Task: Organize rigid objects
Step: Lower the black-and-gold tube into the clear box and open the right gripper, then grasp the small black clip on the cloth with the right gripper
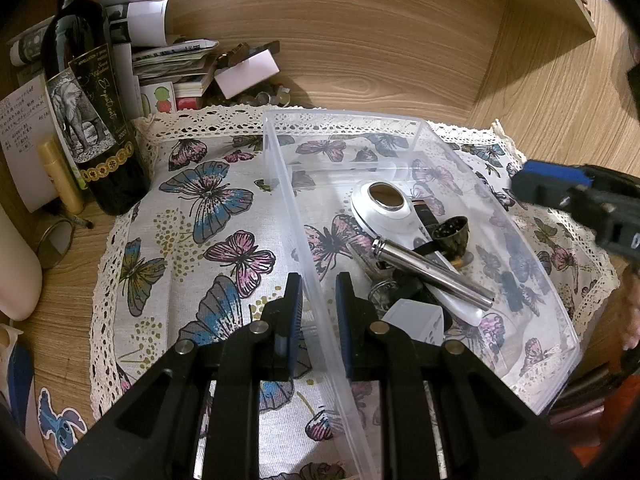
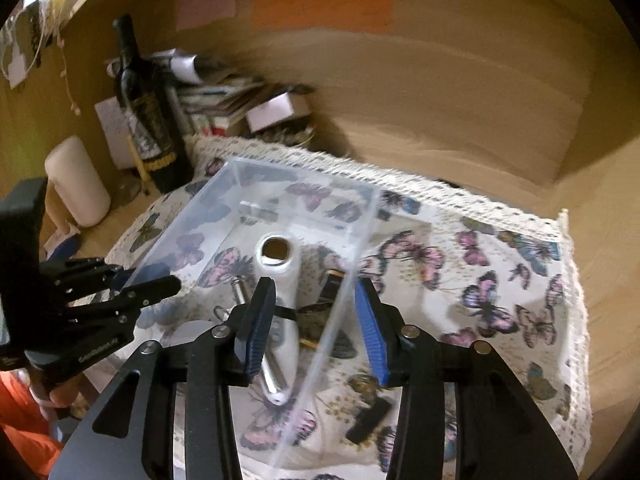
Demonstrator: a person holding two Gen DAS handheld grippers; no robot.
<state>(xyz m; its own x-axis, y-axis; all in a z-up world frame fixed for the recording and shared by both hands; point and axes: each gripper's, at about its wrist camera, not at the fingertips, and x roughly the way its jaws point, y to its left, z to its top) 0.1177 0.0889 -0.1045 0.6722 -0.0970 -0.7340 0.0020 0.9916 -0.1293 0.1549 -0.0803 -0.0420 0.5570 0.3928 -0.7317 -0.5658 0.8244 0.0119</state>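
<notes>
A clear plastic bin (image 1: 540, 288) sits on a butterfly cloth (image 1: 192, 240). Inside lie a white handled device with a round hole (image 1: 384, 200), a steel tube (image 1: 428, 272), a small dark cup (image 1: 452, 232) and other small items. My left gripper (image 1: 318, 308) is open, its fingers straddling the bin's left wall without pinching it. My right gripper (image 2: 316, 320) is open, its fingers either side of the bin's right wall (image 2: 344, 300). The right view is motion-blurred. A small black block (image 2: 368, 420) lies on the cloth outside the bin.
A dark wine bottle (image 1: 92, 120) stands at the back left beside a lip balm tube (image 1: 60, 176), a pile of papers and small boxes (image 1: 192, 68) and a white cylinder (image 2: 78, 184). Wooden walls enclose the desk behind and at right.
</notes>
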